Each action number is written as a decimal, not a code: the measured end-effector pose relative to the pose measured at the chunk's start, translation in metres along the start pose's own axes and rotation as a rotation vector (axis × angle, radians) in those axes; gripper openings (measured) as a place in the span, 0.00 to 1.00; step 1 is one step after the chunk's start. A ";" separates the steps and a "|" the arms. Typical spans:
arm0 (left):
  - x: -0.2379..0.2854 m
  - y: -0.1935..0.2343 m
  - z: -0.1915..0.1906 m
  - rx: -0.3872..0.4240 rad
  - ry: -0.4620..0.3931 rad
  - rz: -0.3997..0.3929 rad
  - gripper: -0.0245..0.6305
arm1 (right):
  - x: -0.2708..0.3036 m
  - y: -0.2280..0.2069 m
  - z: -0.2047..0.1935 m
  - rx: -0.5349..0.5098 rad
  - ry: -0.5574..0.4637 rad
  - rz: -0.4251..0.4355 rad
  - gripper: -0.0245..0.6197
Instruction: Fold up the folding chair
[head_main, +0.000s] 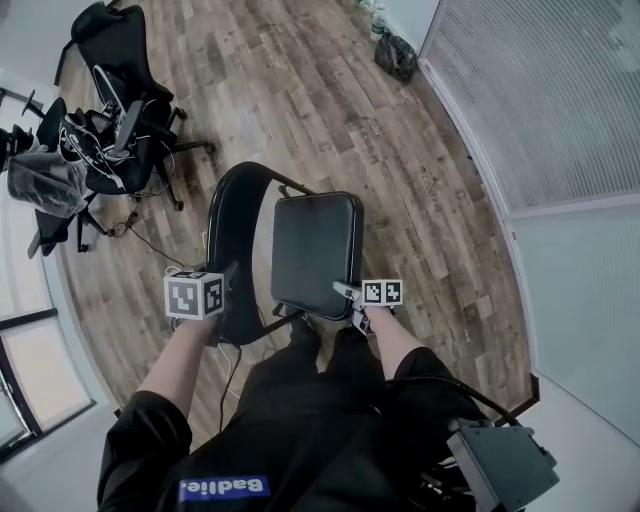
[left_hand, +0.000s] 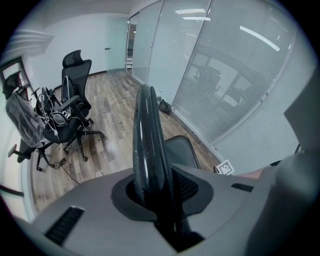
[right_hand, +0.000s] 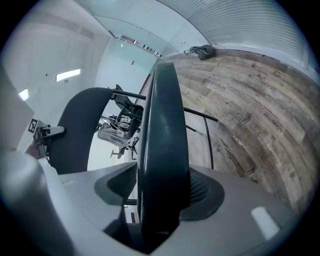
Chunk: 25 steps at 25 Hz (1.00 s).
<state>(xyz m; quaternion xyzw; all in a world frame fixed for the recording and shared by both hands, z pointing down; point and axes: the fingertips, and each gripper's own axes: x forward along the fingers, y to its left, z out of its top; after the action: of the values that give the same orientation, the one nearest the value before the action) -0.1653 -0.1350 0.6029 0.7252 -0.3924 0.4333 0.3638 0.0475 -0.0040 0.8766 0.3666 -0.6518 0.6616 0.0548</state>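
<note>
Right gripper (right_hand: 159, 192) on seat edge (right_hand: 162, 125); backrest (right_hand: 75, 130) beside

Left gripper (head_main: 230, 292) clamps backrest (head_main: 236, 215); right gripper (head_main: 347, 298) clamps seat (head_main: 316, 250); both angled downward.

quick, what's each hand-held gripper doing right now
left hand-held gripper: closed on black folding chair's curved backrest
right hand-held gripper: closed on its black padded seat
</note>
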 end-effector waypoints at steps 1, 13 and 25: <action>-0.003 0.001 0.002 0.002 -0.003 0.004 0.15 | 0.001 0.006 0.000 -0.013 0.014 -0.003 0.43; -0.033 0.023 0.005 -0.004 0.002 -0.011 0.15 | 0.035 0.092 -0.011 -0.092 0.084 -0.155 0.38; -0.059 0.038 0.009 -0.068 -0.027 -0.059 0.15 | 0.080 0.171 -0.025 -0.214 0.207 -0.266 0.37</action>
<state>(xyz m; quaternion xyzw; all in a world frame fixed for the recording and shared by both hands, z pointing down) -0.2149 -0.1439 0.5529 0.7294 -0.3905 0.3988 0.3955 -0.1149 -0.0384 0.7835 0.3717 -0.6550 0.6097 0.2470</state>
